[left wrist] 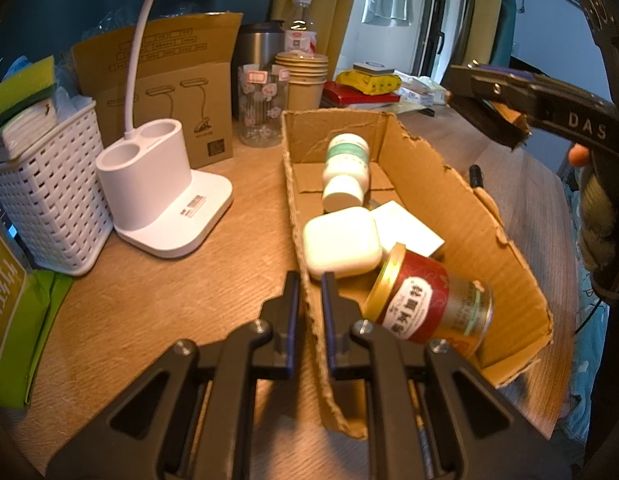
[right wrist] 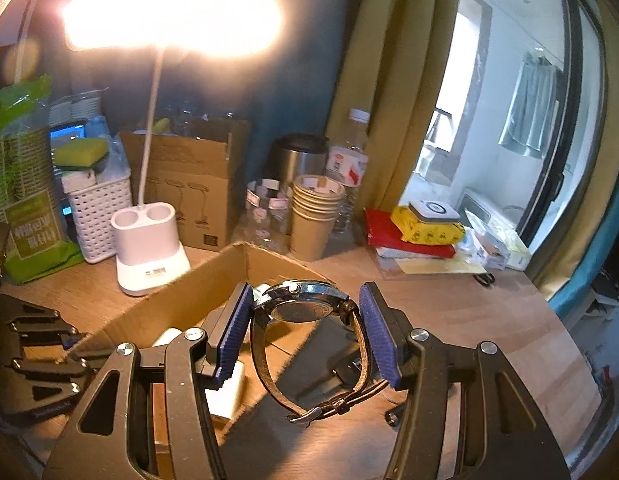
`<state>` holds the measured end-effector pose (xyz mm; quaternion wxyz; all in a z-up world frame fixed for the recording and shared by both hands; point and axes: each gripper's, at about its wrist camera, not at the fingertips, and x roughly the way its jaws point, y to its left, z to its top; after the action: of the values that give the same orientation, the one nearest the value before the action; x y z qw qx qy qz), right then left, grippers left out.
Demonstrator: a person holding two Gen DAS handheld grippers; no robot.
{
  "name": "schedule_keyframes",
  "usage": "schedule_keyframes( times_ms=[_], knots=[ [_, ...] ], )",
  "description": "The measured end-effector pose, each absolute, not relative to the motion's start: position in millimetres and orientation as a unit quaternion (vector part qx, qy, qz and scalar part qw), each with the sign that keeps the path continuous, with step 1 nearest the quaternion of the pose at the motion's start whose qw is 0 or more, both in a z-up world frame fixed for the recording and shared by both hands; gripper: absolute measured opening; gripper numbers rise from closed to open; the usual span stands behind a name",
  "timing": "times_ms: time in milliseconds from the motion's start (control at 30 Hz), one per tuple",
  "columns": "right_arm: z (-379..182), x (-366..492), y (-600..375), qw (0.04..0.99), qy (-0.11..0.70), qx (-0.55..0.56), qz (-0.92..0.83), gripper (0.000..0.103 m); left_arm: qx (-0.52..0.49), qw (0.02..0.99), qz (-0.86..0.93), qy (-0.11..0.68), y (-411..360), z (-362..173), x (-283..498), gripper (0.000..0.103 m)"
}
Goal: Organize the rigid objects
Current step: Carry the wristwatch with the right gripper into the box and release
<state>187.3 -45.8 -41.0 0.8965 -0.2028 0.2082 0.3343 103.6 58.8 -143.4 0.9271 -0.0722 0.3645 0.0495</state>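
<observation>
Wristwatch (right wrist: 305, 312) sits between the pads of my right claw (right wrist: 305, 332), which stands about half open and closed on the leather strap, holding the watch in the air above the near end of the cardboard tray (left wrist: 429, 184). My left claw (left wrist: 309, 312) is pinched nearly shut on the tray's torn side wall, steadying it on the bench (left wrist: 149, 300). By my reckoning the job is well along: the tray already holds a white medicine bottle (left wrist: 345, 172) lying on its side, a white earbud case (left wrist: 341, 242), a white card (left wrist: 405, 228) and a red tin (left wrist: 425, 304) tipped against the wall. The watch is what remains in hand, and a black marker (left wrist: 476, 174) lies on the bench just outside the tray, perhaps next.
</observation>
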Motion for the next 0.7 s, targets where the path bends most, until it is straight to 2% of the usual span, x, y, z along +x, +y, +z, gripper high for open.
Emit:
schedule_keyframes(
  times_ms=[700],
  knots=[
    [-68.2,191.4,-4.5,0.869,0.244,-0.211,0.375,0.058,-0.073,0.927,0.049,0.365,58.6,-143.3,103.3,0.012]
  ],
)
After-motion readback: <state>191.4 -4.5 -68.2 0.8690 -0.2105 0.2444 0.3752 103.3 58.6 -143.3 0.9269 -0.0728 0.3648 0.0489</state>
